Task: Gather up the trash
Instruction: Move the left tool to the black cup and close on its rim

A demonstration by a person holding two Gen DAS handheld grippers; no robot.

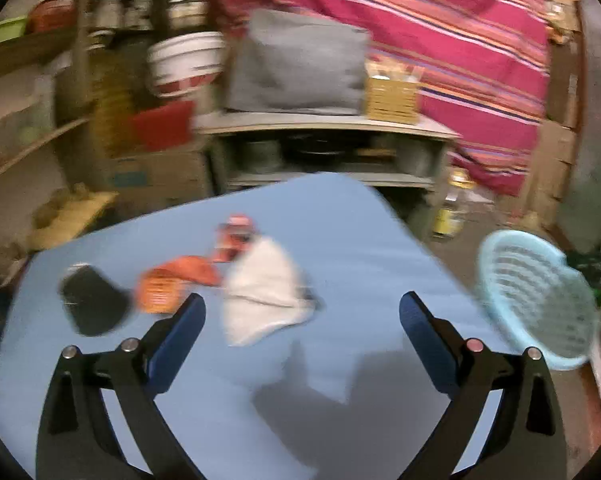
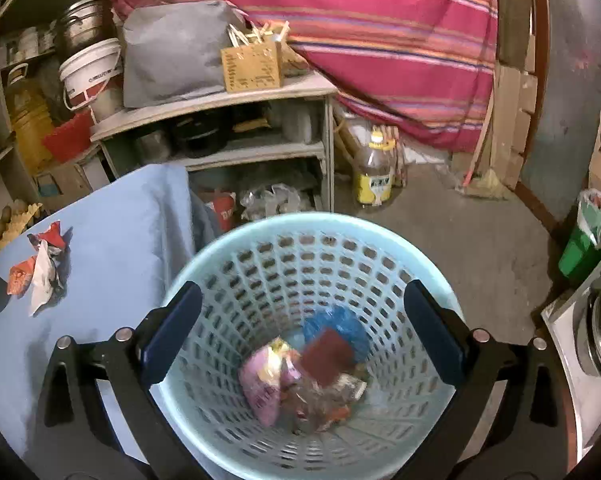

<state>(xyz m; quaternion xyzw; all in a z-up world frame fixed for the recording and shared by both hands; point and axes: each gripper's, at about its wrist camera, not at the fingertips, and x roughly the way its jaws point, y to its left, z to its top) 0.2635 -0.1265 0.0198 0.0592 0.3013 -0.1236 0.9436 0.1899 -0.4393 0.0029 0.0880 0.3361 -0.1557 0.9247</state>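
Note:
On the blue-covered table (image 1: 340, 240) lie a white wrapper (image 1: 260, 292), an orange packet (image 1: 168, 284), a red wrapper (image 1: 234, 236) and a black piece (image 1: 92, 300). My left gripper (image 1: 302, 304) hangs open above the table, nothing between its fingers, the white wrapper just ahead and left of centre. A light blue perforated basket (image 2: 284, 240) stands beside the table on the floor. My right gripper (image 2: 302, 294) is open over its mouth. Inside lie a pink wrapper (image 2: 260, 384), a dark red piece (image 2: 326, 354), a blue bag (image 2: 340, 322) and other scraps. The same table trash (image 2: 40, 272) shows at the left.
Behind the table stands a grey shelf unit (image 2: 220, 100) with a grey bag, a woven box and a white bucket (image 2: 90, 72). A striped red cloth (image 2: 380, 40) hangs behind. An oil bottle (image 2: 374, 176) stands on the floor, a green bin (image 2: 580, 248) at right.

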